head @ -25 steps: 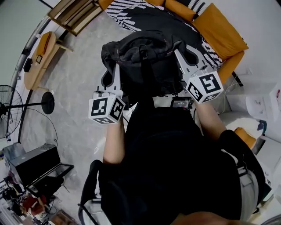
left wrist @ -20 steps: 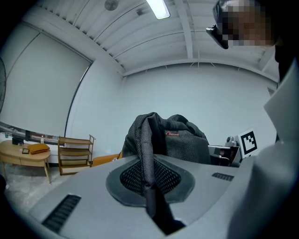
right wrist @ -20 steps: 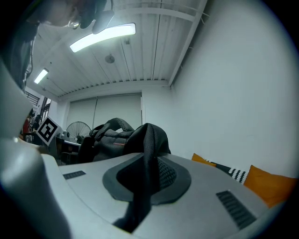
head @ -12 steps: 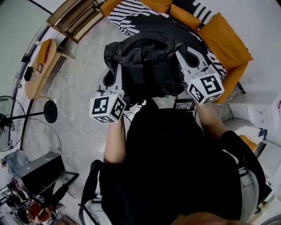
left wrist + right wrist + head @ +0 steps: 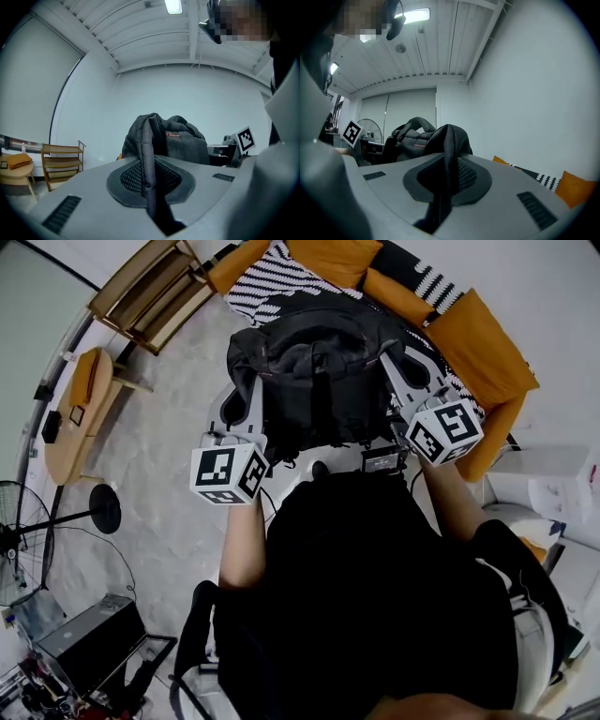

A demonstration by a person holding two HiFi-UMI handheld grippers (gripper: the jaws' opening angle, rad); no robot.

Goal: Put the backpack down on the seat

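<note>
A black backpack (image 5: 314,381) hangs in the air between my two grippers, in front of the person's chest. My left gripper (image 5: 246,395) is shut on the bag's mesh strap (image 5: 149,159) at its left side. My right gripper (image 5: 392,373) is shut on the strap (image 5: 449,159) at the right side. Beyond the bag lies the seat, an orange sofa (image 5: 478,338) with a black-and-white patterned throw (image 5: 272,277). The bag hides the middle of the seat.
A wooden shelf (image 5: 150,287) stands at the far left of the sofa. A round wooden side table (image 5: 70,413) and a standing fan (image 5: 56,521) are on the left floor. A white box (image 5: 553,498) sits to the right. Grey floor lies left of me.
The sofa has come further into view and nearer. The backpack, still held by both grippers, now overlaps more of the patterned seat.
</note>
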